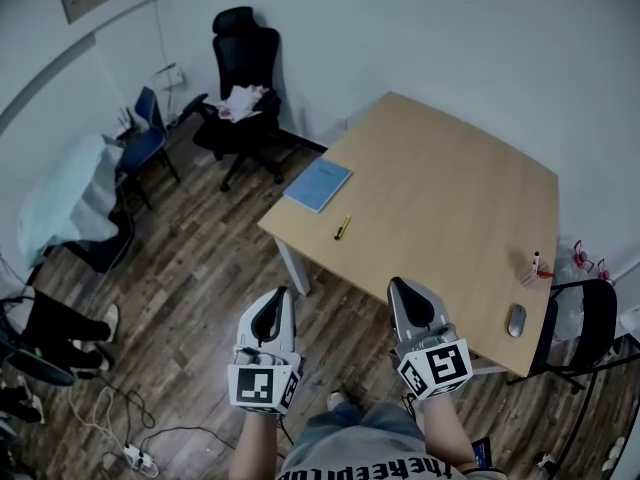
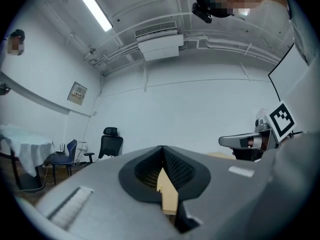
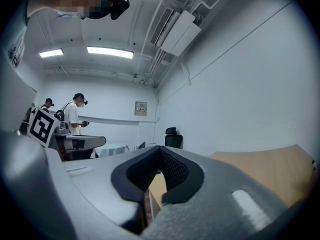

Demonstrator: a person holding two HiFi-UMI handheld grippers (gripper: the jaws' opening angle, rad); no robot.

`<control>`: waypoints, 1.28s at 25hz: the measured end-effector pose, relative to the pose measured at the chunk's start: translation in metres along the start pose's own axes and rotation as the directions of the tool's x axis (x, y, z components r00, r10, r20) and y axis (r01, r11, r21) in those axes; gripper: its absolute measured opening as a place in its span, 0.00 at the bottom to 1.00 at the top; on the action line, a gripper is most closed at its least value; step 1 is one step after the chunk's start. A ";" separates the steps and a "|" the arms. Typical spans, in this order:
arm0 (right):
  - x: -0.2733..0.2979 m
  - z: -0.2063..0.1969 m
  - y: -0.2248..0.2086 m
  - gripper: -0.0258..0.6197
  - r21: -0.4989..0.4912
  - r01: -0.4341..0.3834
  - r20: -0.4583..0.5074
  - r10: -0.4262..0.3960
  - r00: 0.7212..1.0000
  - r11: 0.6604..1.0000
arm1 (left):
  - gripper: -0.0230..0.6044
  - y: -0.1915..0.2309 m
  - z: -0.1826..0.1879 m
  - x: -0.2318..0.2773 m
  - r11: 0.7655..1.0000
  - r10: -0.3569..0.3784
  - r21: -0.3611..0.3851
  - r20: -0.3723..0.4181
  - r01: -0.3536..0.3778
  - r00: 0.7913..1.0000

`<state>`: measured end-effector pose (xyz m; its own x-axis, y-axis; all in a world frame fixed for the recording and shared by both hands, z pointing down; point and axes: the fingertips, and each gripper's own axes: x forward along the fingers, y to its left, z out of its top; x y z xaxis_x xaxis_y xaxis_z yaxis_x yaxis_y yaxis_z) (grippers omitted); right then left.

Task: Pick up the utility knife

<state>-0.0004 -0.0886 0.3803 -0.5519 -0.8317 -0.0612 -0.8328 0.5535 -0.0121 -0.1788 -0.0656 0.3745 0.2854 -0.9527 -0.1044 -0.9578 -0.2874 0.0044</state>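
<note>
The utility knife, slim, yellow and black, lies near the front left edge of the light wooden table. Both grippers hang over the wooden floor, short of the table and apart from the knife. My left gripper points toward the table's left corner with its jaws together and nothing between them; in the left gripper view its tips meet. My right gripper sits just before the table's front edge, its jaws likewise closed and empty, with the tips meeting in the right gripper view.
A blue notebook lies beyond the knife. A mouse and a pen holder sit at the table's right end, next to a black chair. An office chair and a blue chair stand at the left wall. Cables and a power strip lie on the floor.
</note>
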 end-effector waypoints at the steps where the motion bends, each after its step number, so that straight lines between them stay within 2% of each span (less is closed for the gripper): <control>1: 0.001 0.000 0.000 0.04 -0.002 0.006 -0.003 -0.006 1.000 1.000 | 0.07 0.001 0.000 0.002 1.000 -0.005 -0.003 -0.001 0.005 1.000; 10: -0.001 -0.003 -0.013 0.04 -0.009 0.057 -0.027 -0.057 0.998 0.998 | 0.07 -0.005 -0.005 0.018 0.998 -0.056 -0.027 -0.005 0.056 0.998; 22: 0.036 -0.004 -0.025 0.04 -0.012 0.018 -0.038 -0.018 0.999 1.000 | 0.07 0.009 -0.012 0.051 0.998 -0.043 -0.047 -0.021 0.042 0.999; 32: 0.068 0.001 -0.054 0.04 -0.027 0.000 -0.038 -0.001 0.999 1.000 | 0.08 0.004 -0.009 0.096 0.998 -0.058 -0.038 -0.026 0.057 0.998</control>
<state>0.0068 -0.1747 0.3755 -0.5520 -0.8335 -0.0229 -0.8338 0.5519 0.0144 -0.1553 -0.1596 0.3739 0.3417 -0.9365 -0.0785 -0.9378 -0.3453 0.0365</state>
